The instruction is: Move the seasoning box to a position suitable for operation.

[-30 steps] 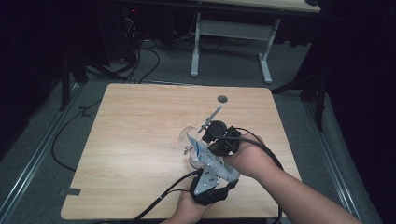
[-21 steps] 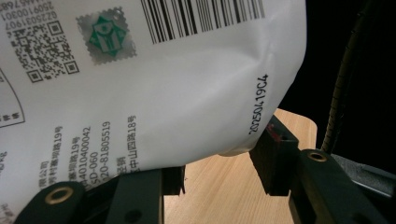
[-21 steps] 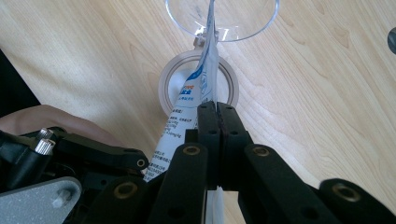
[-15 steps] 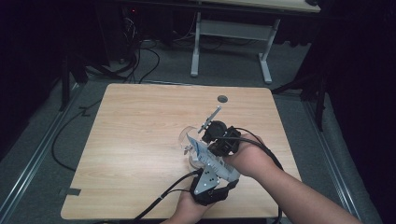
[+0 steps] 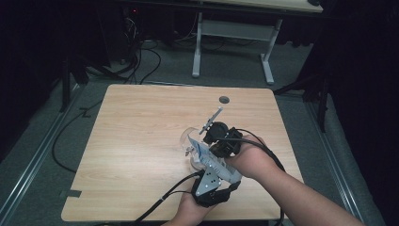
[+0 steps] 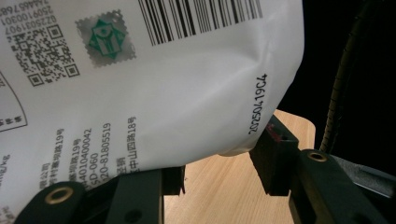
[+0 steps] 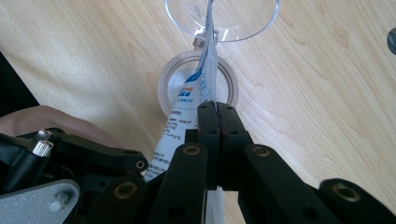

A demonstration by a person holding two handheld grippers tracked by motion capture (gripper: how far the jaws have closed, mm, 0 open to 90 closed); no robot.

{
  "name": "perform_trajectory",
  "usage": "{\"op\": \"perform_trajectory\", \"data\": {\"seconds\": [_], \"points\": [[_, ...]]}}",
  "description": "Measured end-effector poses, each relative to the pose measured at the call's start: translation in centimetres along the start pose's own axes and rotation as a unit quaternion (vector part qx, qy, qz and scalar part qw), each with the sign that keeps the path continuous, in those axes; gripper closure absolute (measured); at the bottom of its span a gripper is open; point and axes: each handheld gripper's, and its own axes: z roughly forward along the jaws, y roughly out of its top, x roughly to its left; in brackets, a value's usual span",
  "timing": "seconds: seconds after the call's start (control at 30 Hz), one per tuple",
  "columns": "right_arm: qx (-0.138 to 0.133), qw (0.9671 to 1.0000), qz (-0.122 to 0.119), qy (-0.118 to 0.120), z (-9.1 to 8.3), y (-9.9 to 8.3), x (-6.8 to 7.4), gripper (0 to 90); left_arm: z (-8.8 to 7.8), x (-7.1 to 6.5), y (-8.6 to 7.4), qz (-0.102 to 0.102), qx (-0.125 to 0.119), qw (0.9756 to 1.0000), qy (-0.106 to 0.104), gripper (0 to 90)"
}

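A white printed pouch (image 5: 205,157) with a barcode (image 6: 163,93) hangs tilted over a clear round container (image 5: 187,140) near the table's front middle. My left gripper (image 5: 212,168) comes from the near edge, and its jaws (image 6: 219,163) are closed on the pouch's bulging lower body. My right gripper (image 5: 221,142) is shut on the pouch's thin edge (image 7: 217,109). In the right gripper view the pouch's narrow end (image 7: 198,84) points down over the container's white-rimmed mouth (image 7: 229,91). A clear lid (image 7: 243,18) lies open beyond the mouth.
The wooden table (image 5: 136,141) has a round cable hole (image 5: 224,100) at the back. Black cables (image 5: 155,205) trail off the near edge. Another desk's white legs (image 5: 196,47) stand on the floor beyond.
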Motion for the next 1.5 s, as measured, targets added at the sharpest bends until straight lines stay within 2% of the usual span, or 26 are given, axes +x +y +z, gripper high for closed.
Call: {"op": "perform_trajectory", "data": {"seconds": [1.5], "points": [[-0.004,1.0,0.001,0.001,-0.04,-0.17,-0.06,89.8,-0.04,-0.08,0.05,0.001,-0.001,1.0,-0.002,59.2]]}}
